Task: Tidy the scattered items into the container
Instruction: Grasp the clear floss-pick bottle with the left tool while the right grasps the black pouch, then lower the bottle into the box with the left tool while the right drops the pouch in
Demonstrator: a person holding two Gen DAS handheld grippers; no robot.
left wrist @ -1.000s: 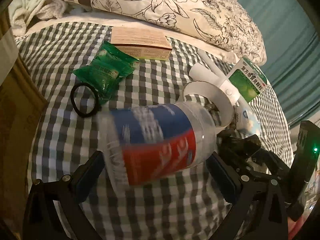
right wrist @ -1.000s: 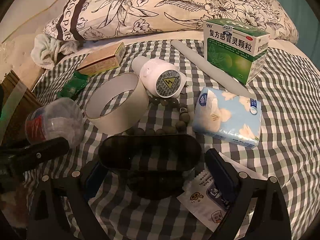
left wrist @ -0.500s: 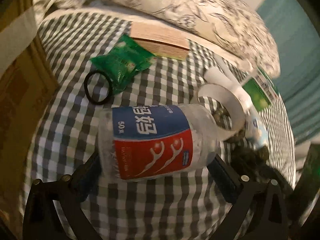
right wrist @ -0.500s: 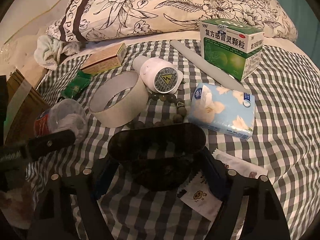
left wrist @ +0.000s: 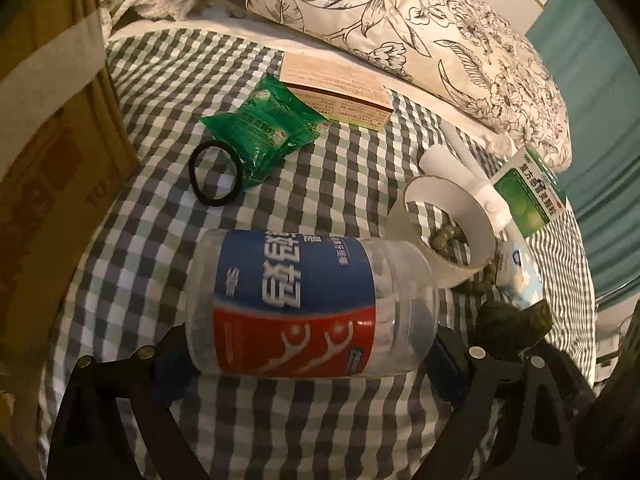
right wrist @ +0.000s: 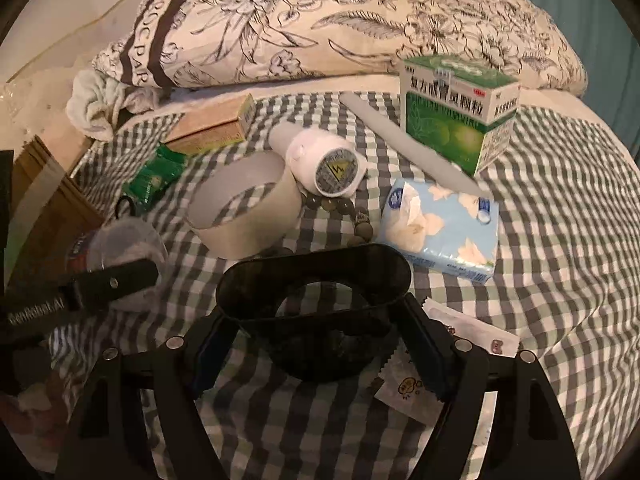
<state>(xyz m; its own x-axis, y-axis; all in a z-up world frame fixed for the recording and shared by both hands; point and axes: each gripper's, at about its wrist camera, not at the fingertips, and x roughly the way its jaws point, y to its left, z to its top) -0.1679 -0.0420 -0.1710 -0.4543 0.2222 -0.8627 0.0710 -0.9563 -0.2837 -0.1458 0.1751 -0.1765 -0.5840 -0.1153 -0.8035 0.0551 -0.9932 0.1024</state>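
Between the fingers of the left gripper (left wrist: 308,360): a clear floss-pick jar (left wrist: 308,304) with blue-and-red label, lying sideways, clamped at both ends above the checked bedsheet (left wrist: 168,80). Beyond it, a black hair tie (left wrist: 216,173) touching a green sachet pack (left wrist: 266,136), then a tan carton (left wrist: 336,88) near the floral pillow (left wrist: 400,16). To the left, a cardboard box (left wrist: 52,160) against the bed edge. To the right, a tape roll (left wrist: 444,228) on its side with a string of dark beads (left wrist: 444,236) showing through and beside it.

Between the fingers of the right gripper (right wrist: 316,340): a dark translucent oval dish (right wrist: 316,284), gripped at its two sides, held over the sheet. Just past its rim, the beads, the tape roll, and a white cylindrical device (right wrist: 324,164) with a yellow warning sticker on its end. Right of these, a blue tissue pack (right wrist: 440,228), a pale tube (right wrist: 400,140) running diagonally, and a green medicine box (right wrist: 460,116) standing upright. Under the right finger, a flat white sachet (right wrist: 472,340) with cartoon print. At far left in that view, the left gripper's finger across the jar.
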